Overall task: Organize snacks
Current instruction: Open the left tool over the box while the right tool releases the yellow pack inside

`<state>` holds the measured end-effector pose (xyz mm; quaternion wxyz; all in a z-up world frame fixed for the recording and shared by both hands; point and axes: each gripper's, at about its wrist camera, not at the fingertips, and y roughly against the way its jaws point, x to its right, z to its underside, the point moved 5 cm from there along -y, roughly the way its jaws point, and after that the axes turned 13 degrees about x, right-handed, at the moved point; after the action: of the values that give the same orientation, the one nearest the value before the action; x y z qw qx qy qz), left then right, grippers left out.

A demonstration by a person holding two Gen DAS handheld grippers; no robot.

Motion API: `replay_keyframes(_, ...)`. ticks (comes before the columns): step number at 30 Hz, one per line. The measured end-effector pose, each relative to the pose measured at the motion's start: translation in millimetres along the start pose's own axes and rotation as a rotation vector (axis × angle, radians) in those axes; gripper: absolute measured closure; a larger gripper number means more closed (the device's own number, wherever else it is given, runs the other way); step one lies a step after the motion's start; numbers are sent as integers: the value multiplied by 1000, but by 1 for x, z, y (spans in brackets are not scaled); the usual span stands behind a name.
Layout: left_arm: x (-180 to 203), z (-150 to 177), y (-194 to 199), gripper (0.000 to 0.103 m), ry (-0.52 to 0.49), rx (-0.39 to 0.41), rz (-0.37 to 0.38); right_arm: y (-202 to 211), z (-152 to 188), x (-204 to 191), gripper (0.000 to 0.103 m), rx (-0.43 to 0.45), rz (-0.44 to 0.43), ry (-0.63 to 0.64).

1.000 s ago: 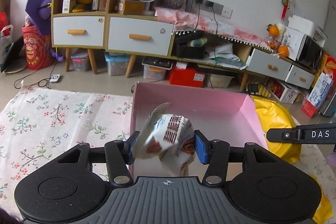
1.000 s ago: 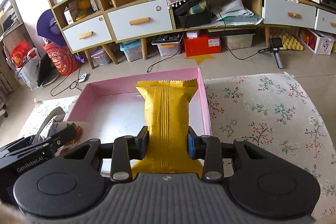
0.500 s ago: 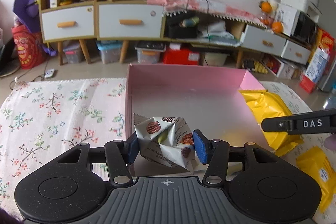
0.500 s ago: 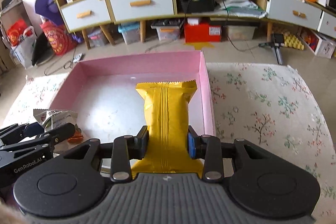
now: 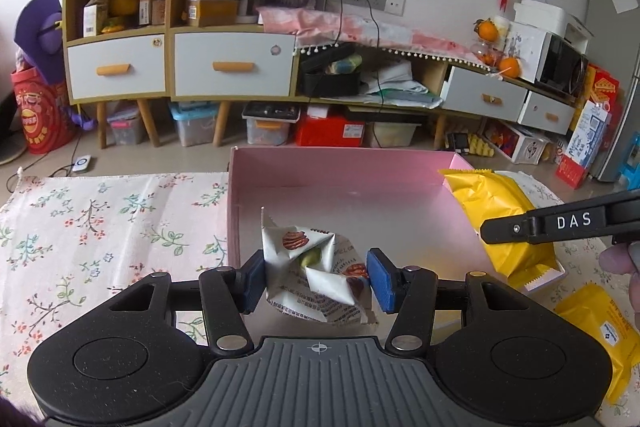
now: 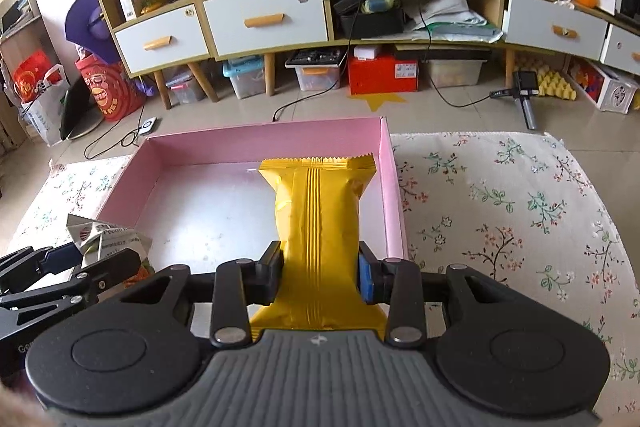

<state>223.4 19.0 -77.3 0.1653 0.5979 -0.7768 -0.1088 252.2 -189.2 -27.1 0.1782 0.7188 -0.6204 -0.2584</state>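
Note:
My left gripper (image 5: 316,277) is shut on a crumpled white snack packet (image 5: 312,279) and holds it over the near left corner of the pink box (image 5: 344,167). My right gripper (image 6: 319,275) is shut on a yellow snack bag (image 6: 316,219), which reaches over the box's (image 6: 264,137) right side. The yellow bag also shows in the left wrist view (image 5: 496,211), and the white packet shows in the right wrist view (image 6: 108,235).
The box sits on a floral cloth (image 5: 100,227). Another yellow packet (image 5: 600,331) lies on the cloth to the box's right. Cabinets (image 5: 180,63) and storage bins (image 5: 264,127) stand across the floor beyond.
Both grippers have lowered toward the box. The white packet has dropped from above the rim to near the box floor. The yellow bag has moved further in over the box.

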Motion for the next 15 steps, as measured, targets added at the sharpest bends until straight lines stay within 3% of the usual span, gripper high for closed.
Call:
replay_keyframes(2,2,0,0,50,-7,5,7,-1,-1,2,65,7,1,-9)
replay_keyframes(4,3,-2,1,36,-9,6,2,2,-2,5,63,12,6,-25)
replay_keyframes(7,5,-8,8,25,-6,4,10,8,-6,6,47,15,-8,-41)
replay_keyframes(15,22,-21,39,9,-46,-33,-11,42,-7,9,26,27,-16,-45)
